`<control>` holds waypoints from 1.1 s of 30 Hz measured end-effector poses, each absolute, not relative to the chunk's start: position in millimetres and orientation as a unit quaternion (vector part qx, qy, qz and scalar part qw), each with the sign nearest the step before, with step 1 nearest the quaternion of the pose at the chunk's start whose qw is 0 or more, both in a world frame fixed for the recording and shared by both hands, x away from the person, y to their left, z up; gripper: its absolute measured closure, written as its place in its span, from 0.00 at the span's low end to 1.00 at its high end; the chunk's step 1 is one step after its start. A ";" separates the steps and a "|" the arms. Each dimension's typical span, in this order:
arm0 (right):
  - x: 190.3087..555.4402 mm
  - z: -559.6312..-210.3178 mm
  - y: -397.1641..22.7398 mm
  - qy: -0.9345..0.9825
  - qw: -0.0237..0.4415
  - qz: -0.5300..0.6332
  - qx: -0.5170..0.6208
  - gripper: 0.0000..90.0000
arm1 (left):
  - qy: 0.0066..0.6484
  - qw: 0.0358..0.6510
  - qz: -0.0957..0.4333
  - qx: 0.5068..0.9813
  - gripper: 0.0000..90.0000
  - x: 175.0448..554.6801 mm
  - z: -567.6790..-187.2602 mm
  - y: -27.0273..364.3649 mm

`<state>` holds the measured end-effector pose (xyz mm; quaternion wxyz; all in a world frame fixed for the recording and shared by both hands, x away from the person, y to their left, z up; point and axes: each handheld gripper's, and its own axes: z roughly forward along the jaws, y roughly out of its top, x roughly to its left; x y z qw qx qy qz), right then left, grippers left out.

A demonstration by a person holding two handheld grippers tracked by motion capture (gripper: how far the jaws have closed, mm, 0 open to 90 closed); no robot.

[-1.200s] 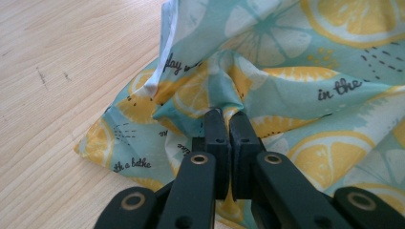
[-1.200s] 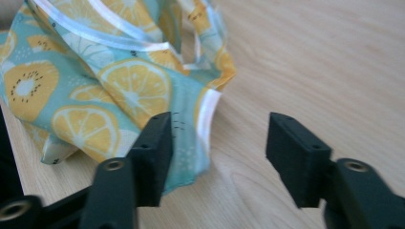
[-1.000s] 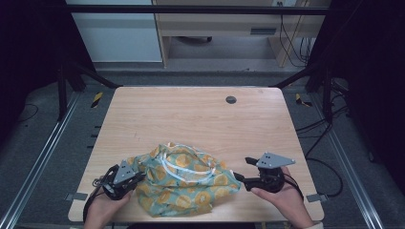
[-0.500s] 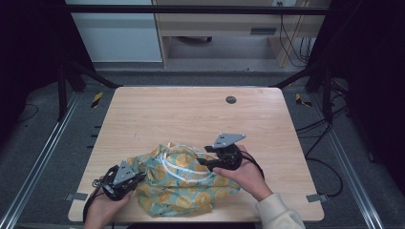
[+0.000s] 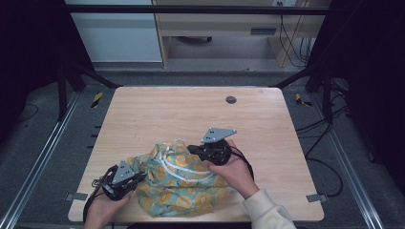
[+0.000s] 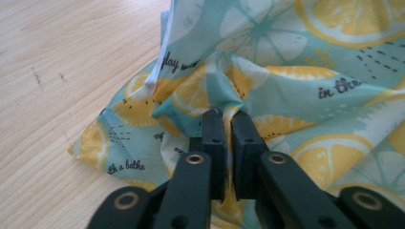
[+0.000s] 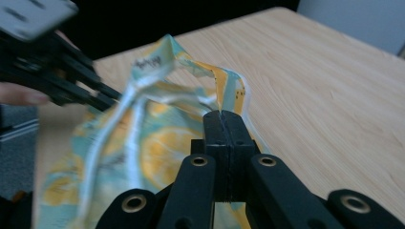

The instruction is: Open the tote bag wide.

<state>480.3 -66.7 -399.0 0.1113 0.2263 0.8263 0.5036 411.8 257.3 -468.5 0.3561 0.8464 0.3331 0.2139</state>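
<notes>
Crumpled in a loose heap on the wooden table (image 5: 157,114), at the near edge and a little left of centre as seen from the high view: a lemon-print cloth (image 5: 184,183), teal with yellow citrus slices, white trim and small black lettering. Well beyond the cloth, toward the far side of the table: a small dark round disc (image 5: 231,99). At the cloth's near-left corner, low to the tabletop: the left gripper (image 5: 135,178), held in the left hand (image 5: 102,210), jaws pinched on a gathered fold of the fabric. In the left gripper view, the same left gripper (image 6: 225,119) seen with a thin pleat of cloth (image 6: 286,62) squeezed between the nearly meeting pads, bare wood to the left of the cloth. At the cloth's far-right edge, raised a little above the heap: the right gripper (image 5: 191,149), grey three-cornered plate on top, carried by the right hand (image 5: 231,169) in a pale sleeve. Jaws there just closed, now clamped on the cloth's white-trimmed rim; in the right gripper view, the right gripper (image 7: 223,114) pressed tight with a yellow-and-white strip of cloth (image 7: 143,133) rising from between the pads, fabric lifted into a peak just beyond. Beyond that peak, blurred and dark: the left gripper (image 7: 112,95).
</notes>
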 end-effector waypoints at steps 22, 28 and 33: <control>402.7 -410.4 -39.0 0.855 0.075 0.498 0.125 1.00 | 0.370 0.435 0.271 0.775 0.70 402.4 -392.3 276.7; 396.0 -424.1 -28.0 0.868 0.068 0.479 0.116 0.99 | 0.371 0.442 0.278 0.768 0.57 408.1 -367.0 260.6; 391.3 -426.1 -20.6 0.870 0.062 0.477 0.104 0.99 | 0.353 0.453 0.248 0.780 0.49 408.6 -359.7 235.4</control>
